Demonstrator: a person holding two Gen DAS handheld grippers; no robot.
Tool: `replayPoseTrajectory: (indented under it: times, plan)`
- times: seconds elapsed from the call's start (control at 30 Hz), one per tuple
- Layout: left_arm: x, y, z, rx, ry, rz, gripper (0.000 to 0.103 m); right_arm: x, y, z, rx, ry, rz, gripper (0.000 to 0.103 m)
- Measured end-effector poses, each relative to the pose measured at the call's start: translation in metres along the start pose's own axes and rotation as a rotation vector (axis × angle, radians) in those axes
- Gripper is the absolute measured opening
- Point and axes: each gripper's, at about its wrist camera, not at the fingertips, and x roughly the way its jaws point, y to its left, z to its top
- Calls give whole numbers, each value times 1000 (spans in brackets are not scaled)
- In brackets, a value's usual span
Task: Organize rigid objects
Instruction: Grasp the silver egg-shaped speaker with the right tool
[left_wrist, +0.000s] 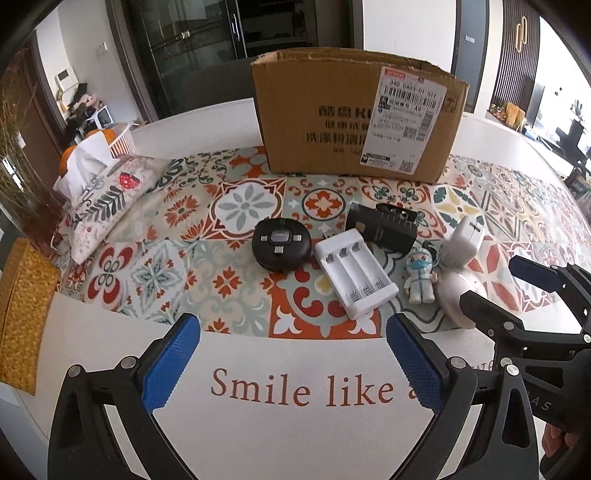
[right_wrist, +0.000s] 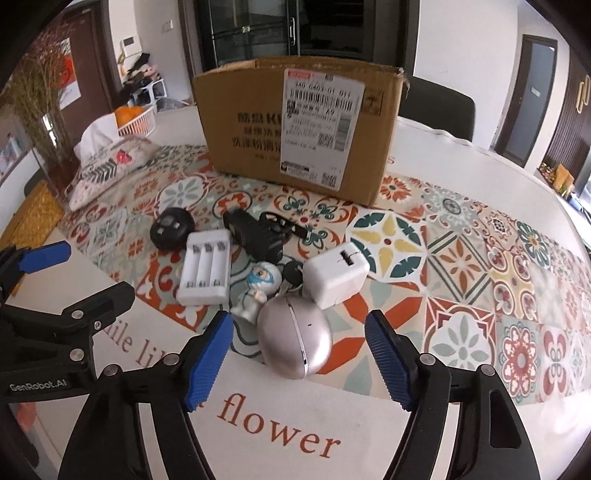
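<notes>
Small objects lie grouped on the patterned tablecloth in front of an open cardboard box (left_wrist: 354, 114) (right_wrist: 295, 122). They are a round black cable disc (left_wrist: 281, 244) (right_wrist: 172, 228), a white battery charger (left_wrist: 354, 273) (right_wrist: 205, 272), a black device (left_wrist: 382, 225) (right_wrist: 258, 236), a small figurine (left_wrist: 421, 275) (right_wrist: 256, 291), a white power adapter (left_wrist: 463, 236) (right_wrist: 338, 275) and a silver oval case (left_wrist: 456, 295) (right_wrist: 295, 338). My left gripper (left_wrist: 291, 363) is open and empty, short of the charger. My right gripper (right_wrist: 299, 360) (left_wrist: 498, 284) is open, its fingers on either side of the silver case without touching it.
A tissue pouch (left_wrist: 99, 195) (right_wrist: 110, 166) lies at the left, with a white basket of oranges (left_wrist: 118, 138) (right_wrist: 135, 118) behind it. A woven mat (left_wrist: 22, 314) lies at the left table edge. Dried grass (right_wrist: 40, 99) stands at the far left.
</notes>
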Motion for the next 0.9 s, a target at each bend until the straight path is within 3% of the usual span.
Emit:
replayPoseTrajectory:
  times: [0.47,0.9]
  plan:
    - [25,-4,-14,-9,24,21,103,37,2,-12,-69,19,41,58]
    - [29,-5,-20,-12,28,17,102,41,3,-20,-54,-9,33,55]
